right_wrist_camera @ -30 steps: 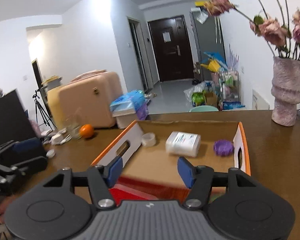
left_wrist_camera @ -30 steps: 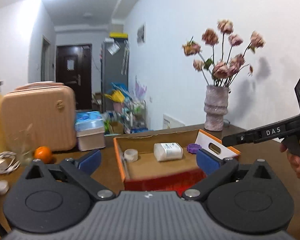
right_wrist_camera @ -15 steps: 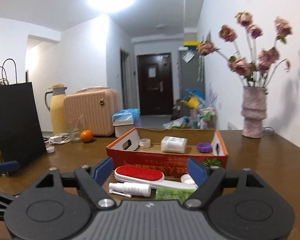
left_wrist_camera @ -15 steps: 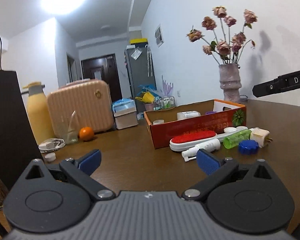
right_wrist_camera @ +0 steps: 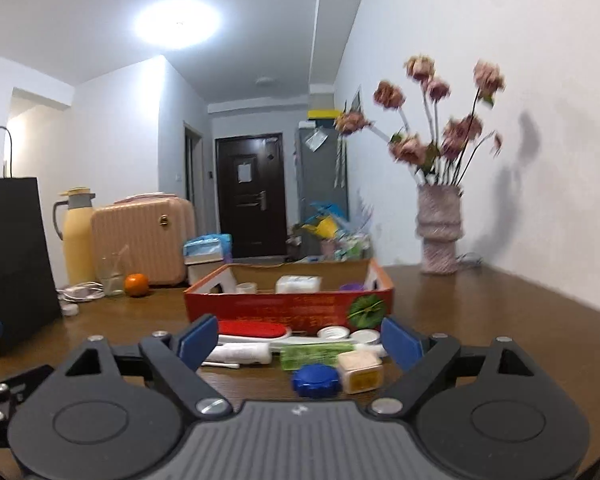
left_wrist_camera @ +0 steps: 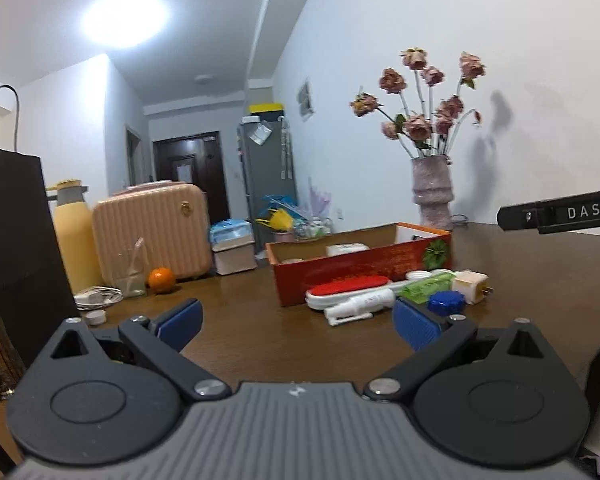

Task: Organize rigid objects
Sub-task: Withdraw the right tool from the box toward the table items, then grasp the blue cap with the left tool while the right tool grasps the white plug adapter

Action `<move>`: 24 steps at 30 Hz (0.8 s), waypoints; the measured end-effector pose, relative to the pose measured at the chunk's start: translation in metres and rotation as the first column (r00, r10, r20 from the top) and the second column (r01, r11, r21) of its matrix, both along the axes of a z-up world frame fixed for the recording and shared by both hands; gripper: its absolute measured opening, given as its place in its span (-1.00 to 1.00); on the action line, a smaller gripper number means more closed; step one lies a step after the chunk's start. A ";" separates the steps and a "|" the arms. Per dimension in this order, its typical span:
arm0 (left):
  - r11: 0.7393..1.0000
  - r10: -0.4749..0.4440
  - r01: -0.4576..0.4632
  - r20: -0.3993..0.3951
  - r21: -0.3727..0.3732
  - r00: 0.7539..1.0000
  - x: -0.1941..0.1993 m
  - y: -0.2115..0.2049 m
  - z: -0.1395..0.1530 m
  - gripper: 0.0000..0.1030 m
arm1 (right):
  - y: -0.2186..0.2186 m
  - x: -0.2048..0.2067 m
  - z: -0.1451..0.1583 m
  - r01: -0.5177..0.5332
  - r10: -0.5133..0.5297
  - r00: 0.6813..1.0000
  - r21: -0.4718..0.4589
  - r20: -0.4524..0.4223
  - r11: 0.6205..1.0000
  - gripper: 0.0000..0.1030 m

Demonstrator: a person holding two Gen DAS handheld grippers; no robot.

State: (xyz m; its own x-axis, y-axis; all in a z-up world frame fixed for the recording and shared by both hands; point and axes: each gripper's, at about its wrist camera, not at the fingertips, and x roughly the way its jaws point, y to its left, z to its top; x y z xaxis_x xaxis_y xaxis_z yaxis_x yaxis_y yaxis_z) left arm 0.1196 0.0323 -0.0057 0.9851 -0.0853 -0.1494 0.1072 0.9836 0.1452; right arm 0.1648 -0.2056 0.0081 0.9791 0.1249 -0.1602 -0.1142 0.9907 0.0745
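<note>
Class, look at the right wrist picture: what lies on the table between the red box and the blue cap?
In the right wrist view, between the red box and the blue cap lie a red-topped brush, white lids and a green packet.

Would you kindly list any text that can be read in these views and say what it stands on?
"DAS": white letters on the black side of the right tongs.
Red box: gold print on its front, too blurred to read.
White spray bottle: small print, unreadable.
Nothing else is legible.

A red, orange-rimmed box (right_wrist_camera: 288, 307), a blue cap (right_wrist_camera: 315, 380), a green bottle (right_wrist_camera: 316, 355), brown table (right_wrist_camera: 500, 320).
</note>
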 end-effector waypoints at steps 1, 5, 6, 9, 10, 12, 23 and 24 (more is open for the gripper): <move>1.000 -0.010 0.010 -0.011 -0.016 1.000 0.000 -0.002 0.001 1.00 | -0.001 -0.005 0.001 0.008 -0.008 1.000 -0.010 0.006 1.000 0.79; 0.997 -0.039 0.035 -0.051 -0.076 0.998 0.003 -0.011 0.003 1.00 | -0.012 -0.017 -0.003 0.025 -0.024 1.000 -0.057 0.018 0.998 0.92; 0.995 -0.047 0.041 -0.075 -0.087 0.996 0.006 -0.015 0.003 1.00 | -0.015 -0.018 -0.006 0.037 -0.036 0.999 -0.064 0.013 0.997 0.92; 0.995 -0.054 0.041 -0.144 -0.093 0.988 0.020 -0.027 -0.002 1.00 | -0.028 -0.014 -0.018 0.046 -0.047 0.999 -0.051 -0.018 0.998 0.93; 0.995 -0.051 0.037 -0.161 -0.088 0.986 0.026 -0.030 -0.005 1.00 | -0.031 -0.011 -0.023 0.042 -0.043 0.999 -0.048 -0.031 0.998 0.92; 0.996 -0.042 0.026 -0.194 -0.083 0.980 0.040 -0.038 -0.011 1.00 | -0.037 -0.005 -0.032 0.038 -0.041 0.997 -0.052 -0.060 0.998 0.92; 0.982 -0.185 0.158 -0.328 -0.105 0.926 0.133 -0.086 -0.017 0.98 | -0.066 0.064 -0.047 0.040 -0.043 0.988 -0.020 -0.149 0.999 0.89; 0.976 -0.213 0.181 -0.349 -0.120 0.913 0.142 -0.092 -0.019 0.89 | -0.069 0.072 -0.046 0.047 -0.048 0.987 -0.013 -0.154 0.999 0.89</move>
